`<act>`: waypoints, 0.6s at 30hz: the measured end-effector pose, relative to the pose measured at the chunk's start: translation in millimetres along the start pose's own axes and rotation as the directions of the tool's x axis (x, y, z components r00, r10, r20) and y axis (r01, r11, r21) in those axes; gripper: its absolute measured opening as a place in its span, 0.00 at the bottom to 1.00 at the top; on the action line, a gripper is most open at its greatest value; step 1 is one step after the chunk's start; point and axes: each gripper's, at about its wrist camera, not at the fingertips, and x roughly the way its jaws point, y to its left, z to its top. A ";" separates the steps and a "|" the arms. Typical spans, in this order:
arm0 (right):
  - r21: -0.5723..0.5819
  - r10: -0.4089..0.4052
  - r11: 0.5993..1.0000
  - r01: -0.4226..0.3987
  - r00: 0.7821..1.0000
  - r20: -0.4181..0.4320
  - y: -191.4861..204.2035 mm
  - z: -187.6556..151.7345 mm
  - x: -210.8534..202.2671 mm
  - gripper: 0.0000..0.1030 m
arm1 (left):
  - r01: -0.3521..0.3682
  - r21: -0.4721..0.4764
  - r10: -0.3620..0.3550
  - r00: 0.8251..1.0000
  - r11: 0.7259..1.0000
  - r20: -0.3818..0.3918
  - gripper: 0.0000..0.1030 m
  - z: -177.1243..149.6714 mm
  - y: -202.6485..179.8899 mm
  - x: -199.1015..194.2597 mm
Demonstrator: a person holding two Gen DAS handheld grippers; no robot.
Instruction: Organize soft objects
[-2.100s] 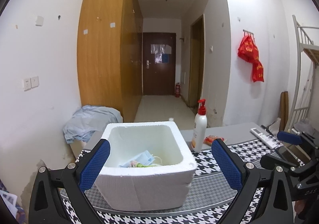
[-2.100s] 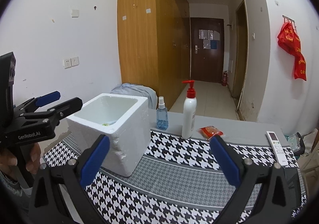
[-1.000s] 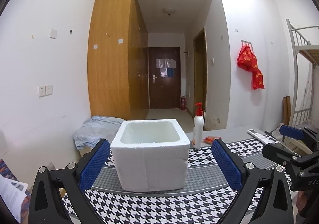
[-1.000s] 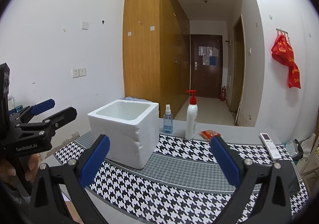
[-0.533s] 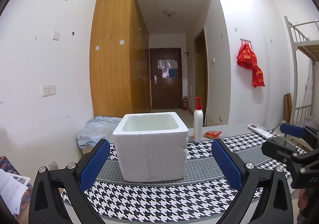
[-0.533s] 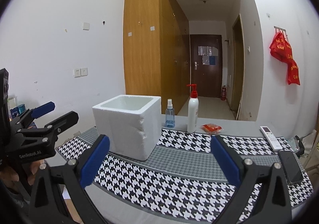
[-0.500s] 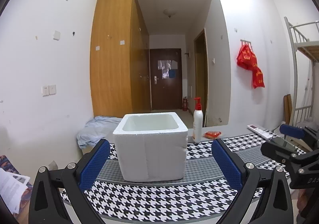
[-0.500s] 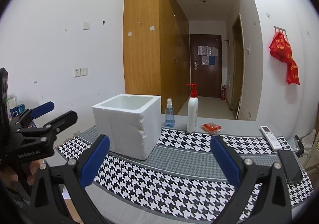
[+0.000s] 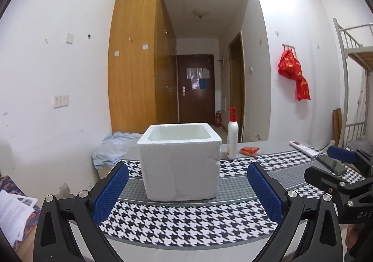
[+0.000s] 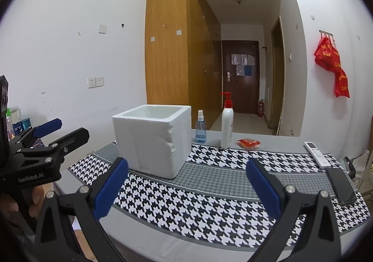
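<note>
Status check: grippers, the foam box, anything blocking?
Left gripper open, empty. Right gripper open, empty. White foam box upright on the houndstooth cloth, contents not visible. Nothing between the grippers and the box.

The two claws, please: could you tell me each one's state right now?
Left claw: open, holding nothing.
Right claw: open, holding nothing.

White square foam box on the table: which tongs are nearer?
Left. The left tongs face the white square foam box straight on; the right tongs sit off to its right, facing bare houndstooth cloth.
</note>
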 end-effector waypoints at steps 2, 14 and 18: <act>0.004 0.004 1.000 -0.004 1.000 -0.002 1.3 -1.1 -2.2 0.99 | -0.004 0.001 0.004 1.000 1.000 -0.002 0.99 -1.6 1.0 -1.8; -0.007 0.018 1.000 -0.018 1.000 -0.006 7.4 -3.4 -6.9 0.99 | -0.005 0.010 0.005 1.000 1.000 -0.006 0.99 -4.0 2.2 -6.7; -0.011 0.015 1.000 -0.015 1.000 -0.009 7.7 -3.5 -6.5 0.99 | -0.008 0.012 0.008 1.000 1.000 -0.015 0.99 -5.0 3.2 -5.9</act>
